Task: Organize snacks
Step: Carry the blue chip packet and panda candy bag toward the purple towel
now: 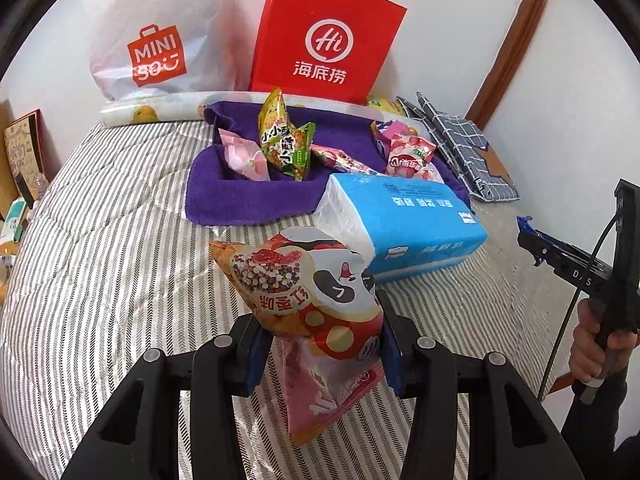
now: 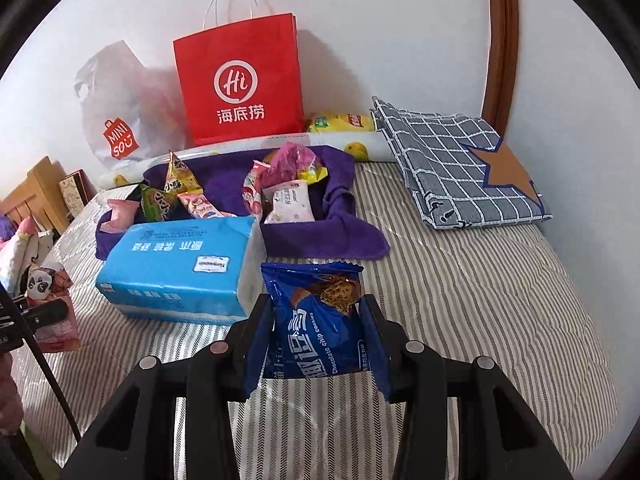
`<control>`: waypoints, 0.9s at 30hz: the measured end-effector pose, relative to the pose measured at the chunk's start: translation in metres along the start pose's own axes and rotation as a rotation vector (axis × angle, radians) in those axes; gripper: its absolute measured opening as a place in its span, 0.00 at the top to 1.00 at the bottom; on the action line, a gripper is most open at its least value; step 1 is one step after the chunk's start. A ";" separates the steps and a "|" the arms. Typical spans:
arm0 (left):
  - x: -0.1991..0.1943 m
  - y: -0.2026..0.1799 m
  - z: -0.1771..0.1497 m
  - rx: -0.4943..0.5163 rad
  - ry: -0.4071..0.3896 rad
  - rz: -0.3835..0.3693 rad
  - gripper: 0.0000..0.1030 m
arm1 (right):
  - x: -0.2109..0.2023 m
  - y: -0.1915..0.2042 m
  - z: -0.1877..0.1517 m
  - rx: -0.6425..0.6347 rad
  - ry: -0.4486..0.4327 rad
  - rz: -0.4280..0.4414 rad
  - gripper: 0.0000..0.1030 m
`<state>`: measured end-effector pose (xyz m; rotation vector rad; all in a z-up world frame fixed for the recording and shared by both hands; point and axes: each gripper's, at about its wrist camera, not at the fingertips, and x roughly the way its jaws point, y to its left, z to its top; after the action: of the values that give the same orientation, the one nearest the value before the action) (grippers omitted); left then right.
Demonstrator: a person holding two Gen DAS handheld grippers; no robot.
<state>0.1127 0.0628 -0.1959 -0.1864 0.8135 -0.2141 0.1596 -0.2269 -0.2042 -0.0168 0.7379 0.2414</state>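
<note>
My left gripper [image 1: 320, 344] is shut on a panda-print snack bag [image 1: 316, 304], red, pink and orange, held up over the striped bed. My right gripper [image 2: 316, 336] is shut on a blue chocolate chip cookie packet [image 2: 320, 320], also lifted above the bed. Ahead lies a purple cloth organizer [image 1: 248, 200] with two compartments. Its left one holds green [image 1: 286, 140] and pink [image 1: 244, 156] snack packets; its right one [image 2: 316, 232] holds pink and white packets [image 2: 288, 200]. The right gripper with a hand shows at the right edge of the left wrist view [image 1: 580, 264].
A blue tissue pack [image 1: 404, 224] lies in front of the organizer. A red paper bag [image 1: 324, 40] and a white plastic bag [image 1: 156, 40] lean on the wall behind. Folded checked cloth [image 2: 452, 164] sits at the back right. The striped bedcover [image 2: 500, 300] spreads to the right.
</note>
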 end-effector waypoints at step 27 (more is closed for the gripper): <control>0.001 -0.011 0.009 0.014 -0.014 -0.022 0.55 | -0.007 0.014 0.009 -0.025 -0.035 0.028 0.59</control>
<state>0.1190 0.0527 -0.1878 -0.1831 0.7960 -0.2389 0.1577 -0.2134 -0.1920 -0.0259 0.7009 0.2772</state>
